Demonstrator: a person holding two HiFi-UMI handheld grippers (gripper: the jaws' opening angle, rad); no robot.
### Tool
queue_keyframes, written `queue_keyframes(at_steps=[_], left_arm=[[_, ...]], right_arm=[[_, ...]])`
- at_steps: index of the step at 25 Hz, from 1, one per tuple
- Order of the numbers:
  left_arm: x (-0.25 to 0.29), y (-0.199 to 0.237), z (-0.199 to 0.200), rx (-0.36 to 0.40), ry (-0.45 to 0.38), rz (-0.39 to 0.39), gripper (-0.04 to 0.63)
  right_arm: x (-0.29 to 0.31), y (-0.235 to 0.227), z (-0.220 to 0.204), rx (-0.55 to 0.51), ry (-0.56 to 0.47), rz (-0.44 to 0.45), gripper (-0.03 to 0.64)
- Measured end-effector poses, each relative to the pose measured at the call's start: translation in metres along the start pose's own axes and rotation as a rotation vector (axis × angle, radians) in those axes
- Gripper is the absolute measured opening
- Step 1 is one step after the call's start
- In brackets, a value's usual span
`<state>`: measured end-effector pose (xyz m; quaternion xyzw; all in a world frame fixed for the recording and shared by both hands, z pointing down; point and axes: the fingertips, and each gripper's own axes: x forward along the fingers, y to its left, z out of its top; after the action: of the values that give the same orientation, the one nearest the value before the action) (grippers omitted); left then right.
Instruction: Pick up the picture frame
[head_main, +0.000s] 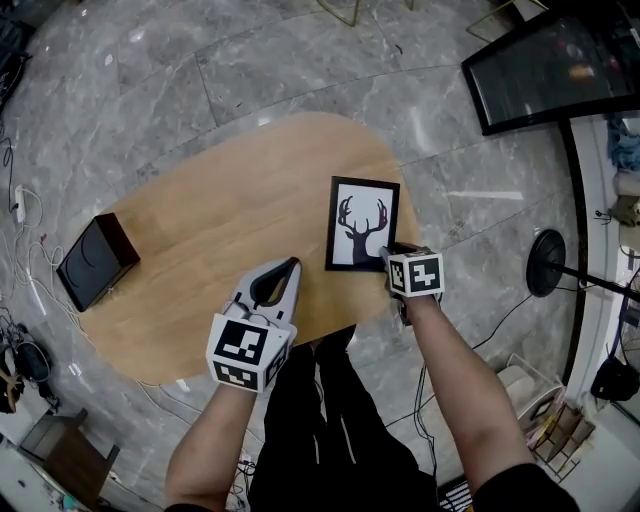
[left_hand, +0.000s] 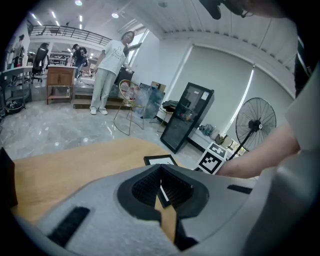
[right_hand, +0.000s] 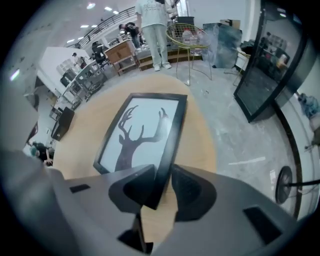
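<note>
A black picture frame (head_main: 362, 222) with a deer silhouette lies flat at the right end of the oval wooden table (head_main: 220, 200). My right gripper (head_main: 390, 256) points steeply down at its near right corner. In the right gripper view the frame (right_hand: 140, 135) has its right border between the jaws of the right gripper (right_hand: 163, 167), one pad on the picture side and one against the outer edge. My left gripper (head_main: 292, 264) hovers over the table left of the frame, tips together and empty. In the left gripper view the frame (left_hand: 160, 160) shows just beyond that gripper (left_hand: 161, 166).
A black box (head_main: 95, 262) sits near the table's left edge. A standing fan (head_main: 547, 262) and a dark glass cabinet (head_main: 550, 65) are on the floor to the right. The person's legs (head_main: 330, 420) are at the table's near edge. Cables lie on the floor at left.
</note>
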<state>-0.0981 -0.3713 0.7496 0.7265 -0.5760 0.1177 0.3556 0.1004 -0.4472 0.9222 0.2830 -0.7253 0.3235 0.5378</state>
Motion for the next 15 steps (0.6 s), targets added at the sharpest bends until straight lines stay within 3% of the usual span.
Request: queue_keyframes(at_steps=[3,7,15], left_arm=[[0.000,0.002,-0.003,-0.006,0.004,-0.001,0.006],[0.000,0.000,-0.007,-0.014,0.010,-0.005,0.006],[-0.013,0.001,-0.006,0.013,0.016,-0.007,0.006]], right_arm=[[0.001,-0.001,0.002,0.060,0.028,-0.037,0.117],[0.000,0.000,0.002,0.053,0.009,-0.095,0.108],[-0.002,0.000,0.002,0.150,-0.045,-0.037,0.072]])
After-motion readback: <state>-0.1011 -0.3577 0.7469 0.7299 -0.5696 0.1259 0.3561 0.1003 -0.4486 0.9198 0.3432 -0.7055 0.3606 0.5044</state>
